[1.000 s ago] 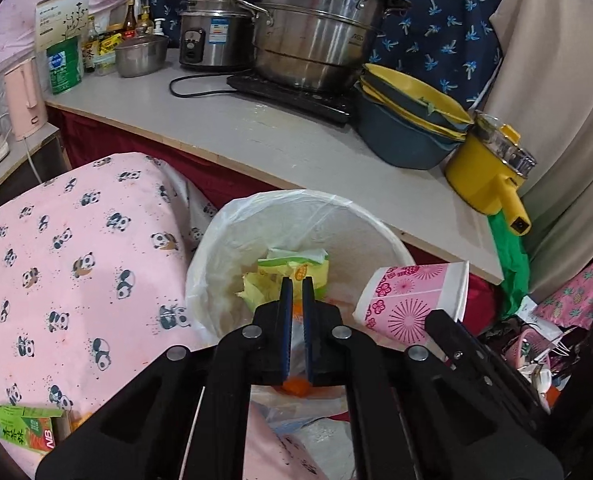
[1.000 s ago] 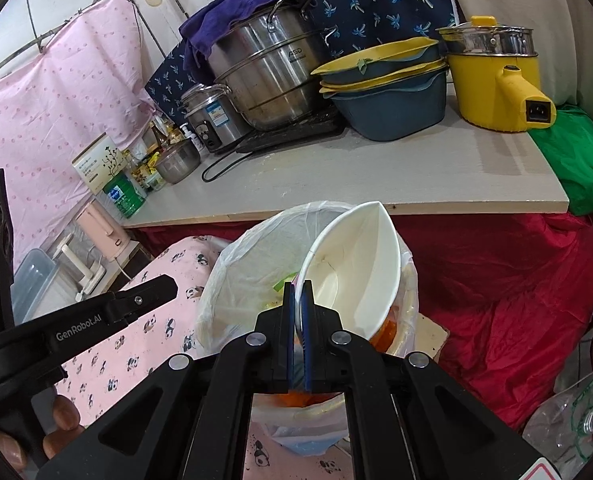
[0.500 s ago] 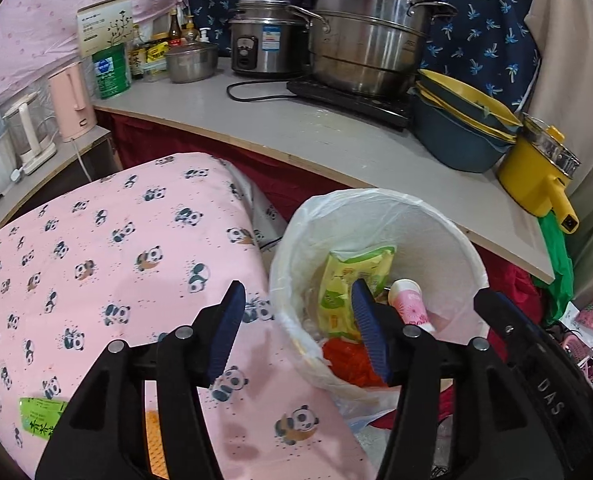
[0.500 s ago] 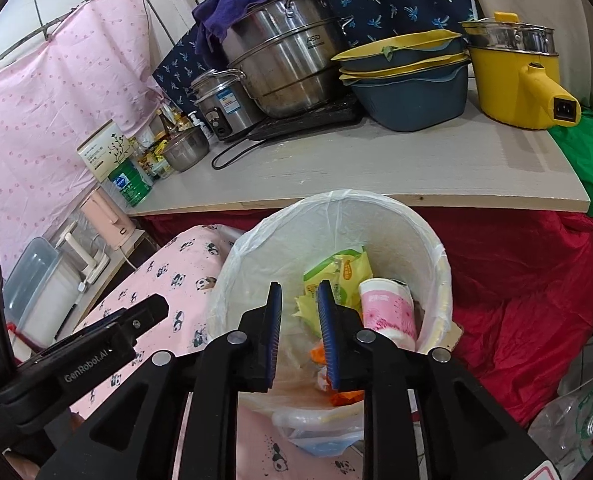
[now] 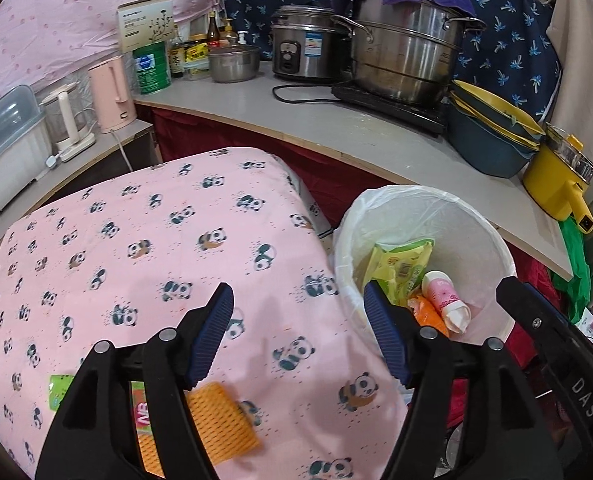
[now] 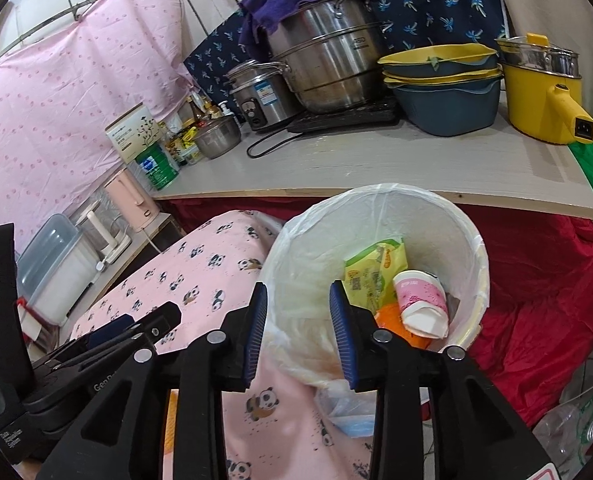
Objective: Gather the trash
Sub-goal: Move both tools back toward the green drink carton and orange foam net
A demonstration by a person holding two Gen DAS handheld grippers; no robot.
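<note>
A white bin with a plastic liner (image 5: 492, 240) (image 6: 476, 248) stands beside the panda-print table (image 5: 144, 240). In it lie a pink paper cup (image 5: 446, 300) (image 6: 422, 298), a yellow-green packet (image 5: 402, 264) (image 6: 370, 270) and an orange scrap (image 6: 390, 318). My left gripper (image 5: 298, 320) is open and empty above the table's right edge, beside the bin. On the table under it lie an orange mesh sleeve (image 5: 220, 420) and a green carton (image 5: 142, 412), partly hidden by the gripper. My right gripper (image 6: 298, 314) is open and empty over the bin's near rim.
A grey counter (image 5: 376, 140) behind the bin holds a large steel pot (image 5: 404, 56), a rice cooker (image 5: 304, 48), stacked blue and yellow basins (image 5: 492, 136) and a yellow electric pot (image 5: 556, 184). A pink kettle (image 5: 110, 94) stands at the left. Red cloth (image 6: 544, 280) hangs right of the bin.
Both grippers have opened and drawn back from the bin. The pink cup that the right gripper held now lies in the bin. The left gripper has moved left over the table.
</note>
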